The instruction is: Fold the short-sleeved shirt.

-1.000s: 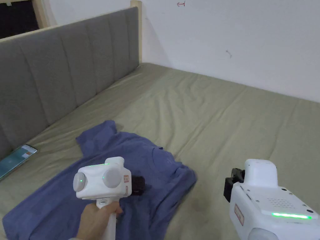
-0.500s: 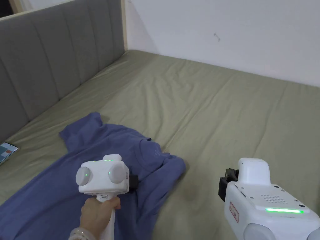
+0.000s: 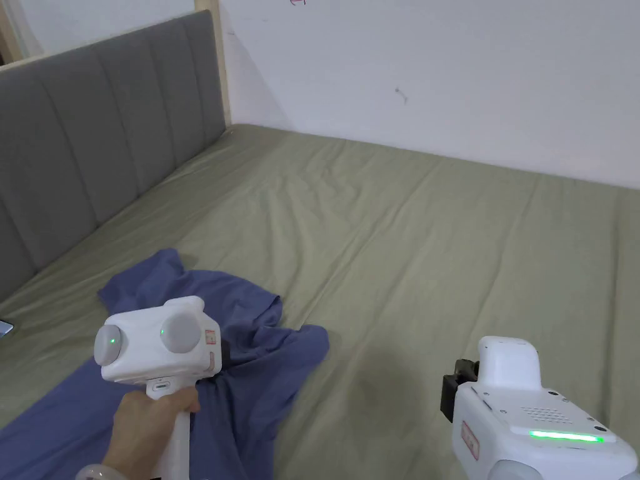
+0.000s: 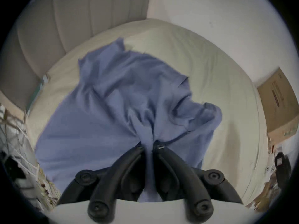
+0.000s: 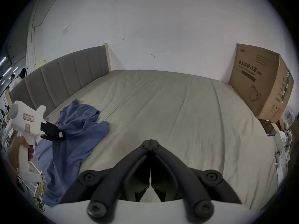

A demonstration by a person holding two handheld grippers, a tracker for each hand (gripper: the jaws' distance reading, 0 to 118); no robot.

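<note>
Shirt [image 4: 100, 114] fabric pinched in left gripper [image 4: 148, 145], apparently near the collar.

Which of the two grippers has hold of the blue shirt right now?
The left gripper: its jaws pinch a bunched ridge of the blue shirt. The right gripper is shut on nothing, over bare bed sheet, apart from the cloth.

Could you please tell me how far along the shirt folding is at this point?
Early. No neat fold shows yet: the blue short-sleeved shirt lies rumpled on the olive-green bed sheet. In hand: the left gripper pinches a bunch of its fabric. The right gripper is shut on nothing above bare sheet. Spreading and all folds remain.
</note>
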